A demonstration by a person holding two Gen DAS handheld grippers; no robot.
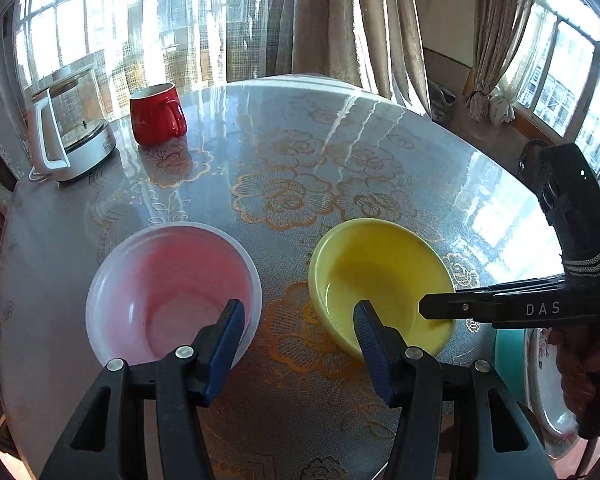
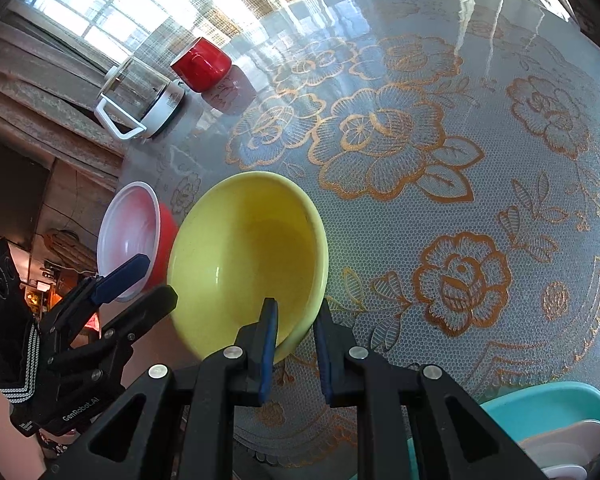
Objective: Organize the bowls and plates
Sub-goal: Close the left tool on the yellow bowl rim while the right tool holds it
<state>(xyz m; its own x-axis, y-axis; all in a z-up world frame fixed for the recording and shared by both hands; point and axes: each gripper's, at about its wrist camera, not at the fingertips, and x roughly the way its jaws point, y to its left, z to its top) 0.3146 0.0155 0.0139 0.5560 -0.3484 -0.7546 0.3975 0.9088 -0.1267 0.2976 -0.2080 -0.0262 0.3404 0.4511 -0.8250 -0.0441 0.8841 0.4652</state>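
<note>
Now two grippers work over two bowls on a round table.

Down at the near rim of the yellow bowl [image 2: 248, 256], the right gripper [image 2: 296, 350] has its jaws squeezed tight on the bowl's wall, one blue pad inside and one outside. From the left camera this gripper [image 1: 436, 308] reaches in from the right side. The left gripper [image 1: 300, 344] has its jaws apart with nothing between them; the pink bowl [image 1: 172, 292] sits under its left finger and the yellow bowl [image 1: 380, 280] under its right finger. Far beyond the jaws stand a red mug [image 1: 158, 114] and a glass kettle [image 1: 70, 124]. A teal plate [image 2: 548, 408] lies just right of the right gripper, on the lace tablecloth [image 2: 440, 160].
</note>
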